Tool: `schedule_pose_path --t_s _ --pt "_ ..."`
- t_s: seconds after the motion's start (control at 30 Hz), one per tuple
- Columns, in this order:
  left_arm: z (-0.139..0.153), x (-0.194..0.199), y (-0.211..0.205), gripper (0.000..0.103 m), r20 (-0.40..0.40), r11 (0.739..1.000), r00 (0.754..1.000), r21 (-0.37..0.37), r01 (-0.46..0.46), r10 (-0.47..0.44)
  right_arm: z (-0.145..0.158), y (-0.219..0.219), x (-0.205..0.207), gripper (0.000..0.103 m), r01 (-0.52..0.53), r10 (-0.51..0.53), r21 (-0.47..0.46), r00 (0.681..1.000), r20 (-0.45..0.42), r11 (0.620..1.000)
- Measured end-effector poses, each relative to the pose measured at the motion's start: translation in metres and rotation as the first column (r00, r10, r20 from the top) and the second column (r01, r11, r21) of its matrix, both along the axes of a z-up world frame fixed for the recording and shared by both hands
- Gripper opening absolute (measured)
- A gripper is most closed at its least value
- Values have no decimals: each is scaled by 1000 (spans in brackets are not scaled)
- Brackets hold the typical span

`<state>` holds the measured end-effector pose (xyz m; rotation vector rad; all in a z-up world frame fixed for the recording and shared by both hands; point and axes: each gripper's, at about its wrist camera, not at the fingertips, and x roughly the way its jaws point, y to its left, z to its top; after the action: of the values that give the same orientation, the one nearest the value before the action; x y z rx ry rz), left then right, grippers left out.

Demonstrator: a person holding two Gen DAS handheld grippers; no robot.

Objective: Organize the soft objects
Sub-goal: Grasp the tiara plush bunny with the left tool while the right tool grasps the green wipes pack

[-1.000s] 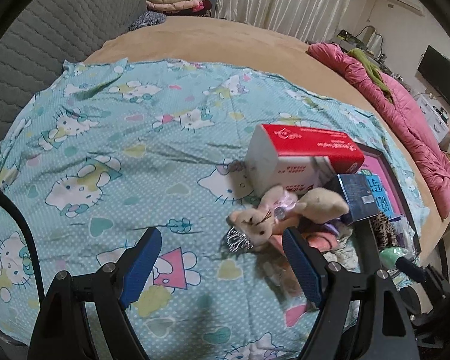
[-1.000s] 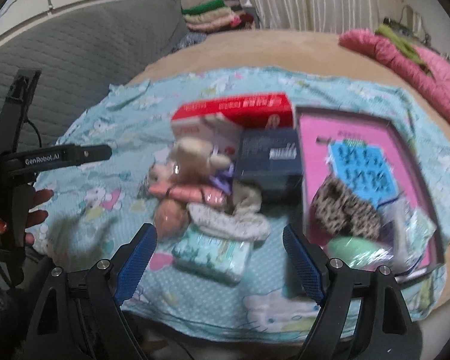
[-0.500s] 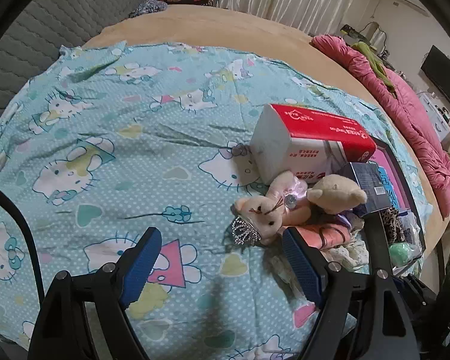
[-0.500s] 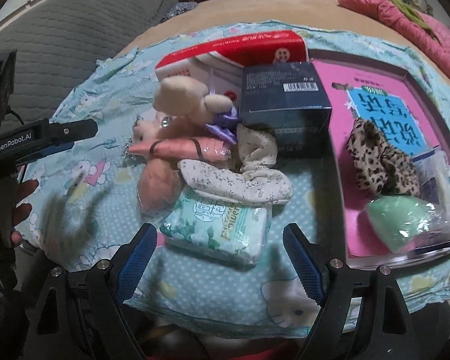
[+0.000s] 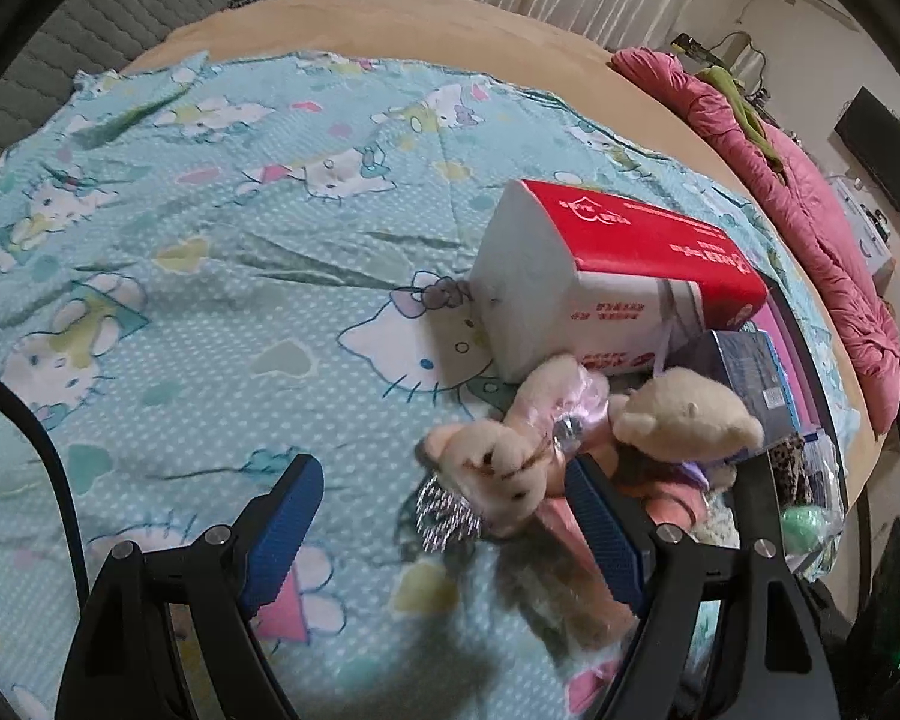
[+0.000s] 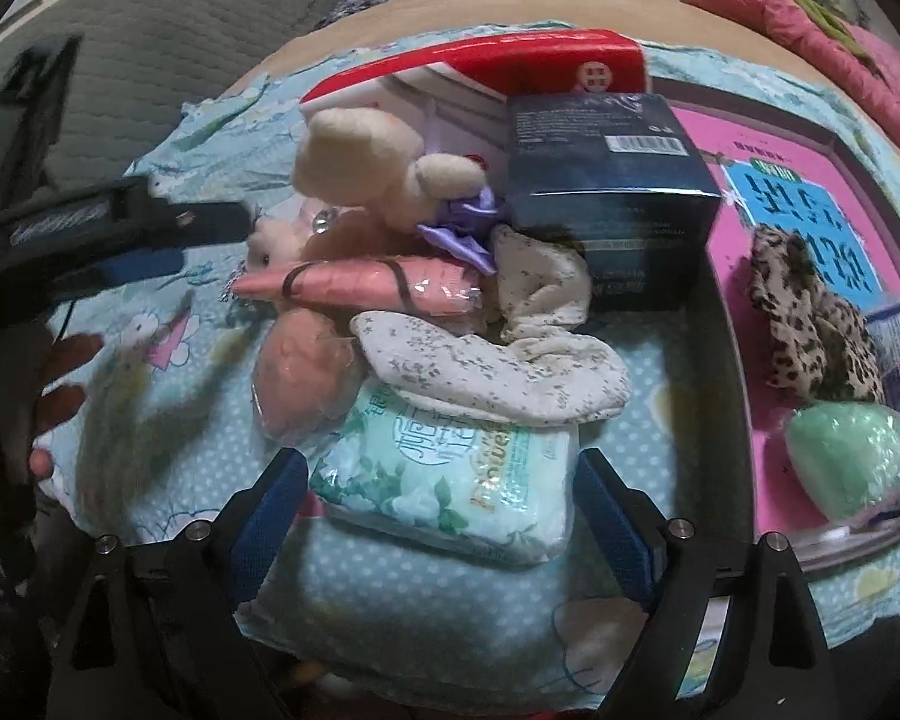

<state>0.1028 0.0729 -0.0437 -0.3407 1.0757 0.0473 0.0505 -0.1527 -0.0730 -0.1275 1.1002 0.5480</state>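
Note:
A pile of soft things lies on the cartoon-cat sheet (image 5: 222,276). My left gripper (image 5: 444,534) is open, low over the sheet; a pink plush rabbit (image 5: 498,468) with a silver crown (image 5: 444,516) lies between its fingers, close to the right pad. A beige bear (image 5: 684,414) sits behind. My right gripper (image 6: 444,516) has its jaws opening, and a green tissue pack (image 6: 450,468) sits between the pads without being pressed. Above the pack lie a white floral sock (image 6: 492,372), a pink roll (image 6: 366,288) and a peach wrapped sponge (image 6: 300,372).
A red-and-white tissue pack (image 5: 600,282) and a dark blue box (image 6: 606,180) stand behind the pile. A pink tray (image 6: 744,252) on the right holds a leopard scrunchie (image 6: 810,324) and a green sponge (image 6: 846,456). A person's hand (image 6: 60,384) shows at left. A pink quilt (image 5: 810,192) lies far right.
Both grippers have sunk toward the pile. The rabbit now lies between the left fingers, and the green tissue pack has come between the right fingers, which stand slightly wider.

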Motion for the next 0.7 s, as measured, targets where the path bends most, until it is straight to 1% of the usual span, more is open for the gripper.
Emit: schedule_pose_path --t_s 0.1,0.23,0.37,0.53,0.6,0.63,0.7 --pt "-10 11 -1 82 -19 1000 1000 -15 13 -14 -2 4 0 90 -8 8 -10 1000 1 1000" --pt "-22 22 1 83 -43 999 999 -51 14 -17 -7 10 3 90 -12 12 -27 1000 -1 1000" --pt "-25 27 3 84 -28 996 1000 -87 10 -12 -12 14 5 90 -20 20 -47 1000 0 999" --pt "-29 31 4 84 -30 990 1000 -142 -6 2 -14 15 8 84 -9 9 -36 1000 0 999" --pt "-31 30 1 83 -33 988 999 -152 2 -7 -14 14 9 83 -11 11 -26 1000 -5 1000" --pt "-32 30 -2 80 -36 988 999 -156 14 -20 -14 13 9 83 -13 13 -25 1000 -4 1000" --pt "-32 30 -8 70 -26 987 999 -160 34 -39 -14 13 11 83 -15 15 -24 1000 -5 1000"
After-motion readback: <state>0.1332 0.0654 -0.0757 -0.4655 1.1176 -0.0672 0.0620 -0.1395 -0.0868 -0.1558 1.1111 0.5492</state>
